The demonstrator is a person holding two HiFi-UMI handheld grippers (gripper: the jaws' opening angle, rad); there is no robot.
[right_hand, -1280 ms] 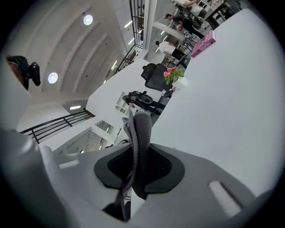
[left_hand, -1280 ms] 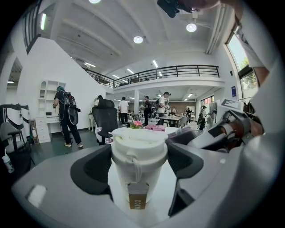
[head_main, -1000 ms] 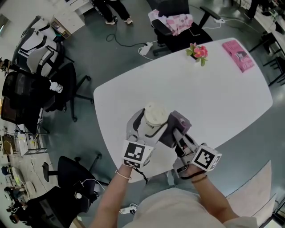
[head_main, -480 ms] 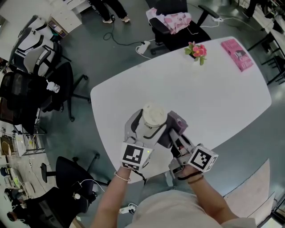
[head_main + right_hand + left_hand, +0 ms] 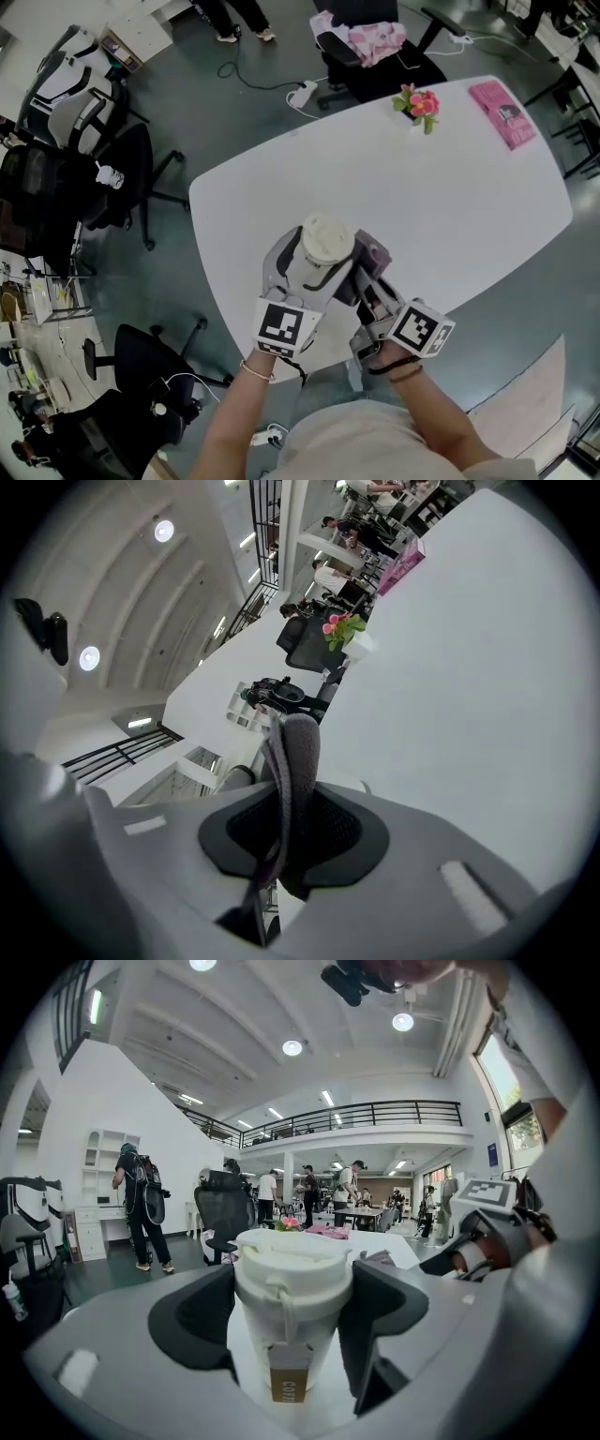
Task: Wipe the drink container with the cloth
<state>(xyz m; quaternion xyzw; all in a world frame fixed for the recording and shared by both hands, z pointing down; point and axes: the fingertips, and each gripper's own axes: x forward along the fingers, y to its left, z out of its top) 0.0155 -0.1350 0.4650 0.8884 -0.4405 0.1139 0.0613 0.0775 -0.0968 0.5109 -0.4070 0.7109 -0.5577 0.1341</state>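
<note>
Right tool (image 5: 368, 281) and cloth (image 5: 371, 257) nearer cup (image 5: 328, 239)

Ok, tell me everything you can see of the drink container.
The drink container is a white lidded cup, plastic-looking, with a strap running down from the lid to a small brown tag. It stands upright, clamped between the left gripper's jaws at the white table's near edge. The grey-purple cloth, pinched in the right gripper, lies against its right side.

Matt plastic cup (image 5: 292, 1283), soft napped cloth (image 5: 296, 761)
</note>
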